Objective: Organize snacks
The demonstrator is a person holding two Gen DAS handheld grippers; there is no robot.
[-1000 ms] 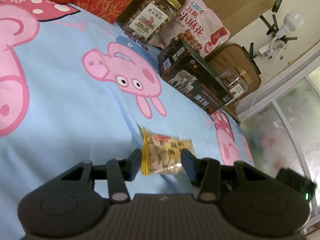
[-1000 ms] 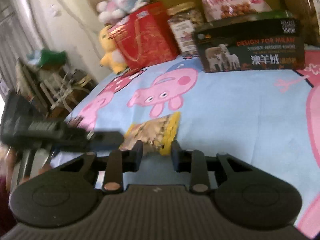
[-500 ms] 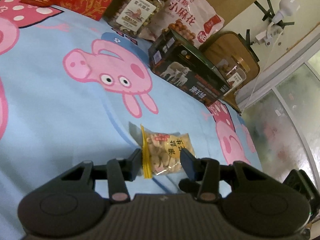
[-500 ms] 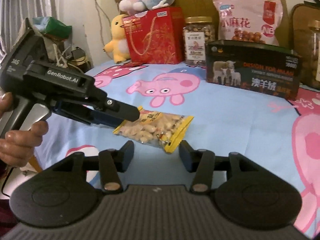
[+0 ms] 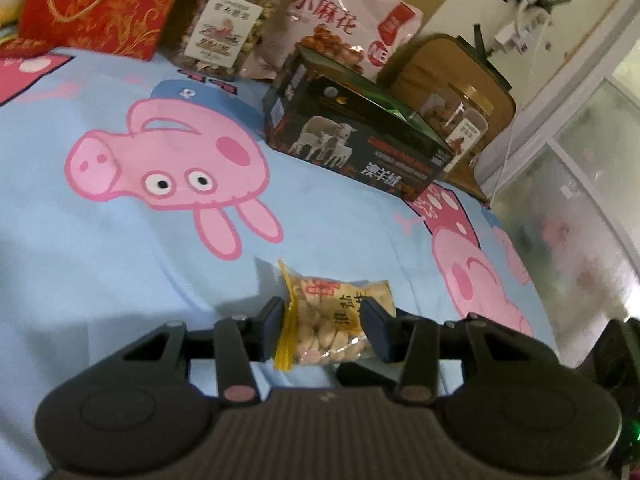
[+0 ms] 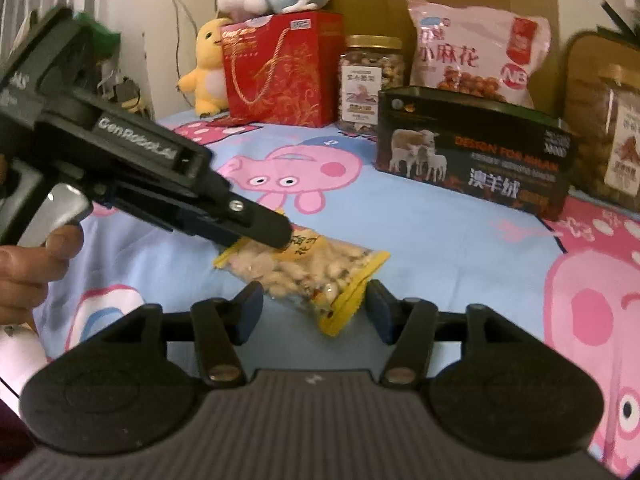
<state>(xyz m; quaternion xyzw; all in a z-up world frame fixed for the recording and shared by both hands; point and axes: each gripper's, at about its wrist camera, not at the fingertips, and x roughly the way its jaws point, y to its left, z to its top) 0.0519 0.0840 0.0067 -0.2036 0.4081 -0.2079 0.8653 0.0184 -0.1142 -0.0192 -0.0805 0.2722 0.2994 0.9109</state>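
Observation:
A small clear packet of peanuts (image 5: 332, 304) with yellow sealed ends hangs just above the pig-print bedsheet (image 5: 120, 264). My left gripper (image 5: 324, 328) is shut on it, a pad on each side. The right wrist view shows that left gripper (image 6: 280, 236) reaching in from the left, held by a hand (image 6: 32, 264), and clamped on the far end of the packet (image 6: 304, 268). My right gripper (image 6: 314, 312) is opening its jaws. The packet's near yellow end lies between its fingers (image 6: 250, 312), with gaps at both pads.
Along the back stand a red gift bag (image 6: 280, 72), a jar of nuts (image 6: 370, 80), a pink snack bag (image 6: 476, 52), a dark box with sheep on it (image 6: 472, 152) and a second jar (image 6: 616, 136). Plush toys (image 6: 208, 64) sit at the back left.
The right gripper's jaws have spread apart off the packet's yellow end. The left gripper has come in from the left and kept the packet. Both views have rolled toward level.

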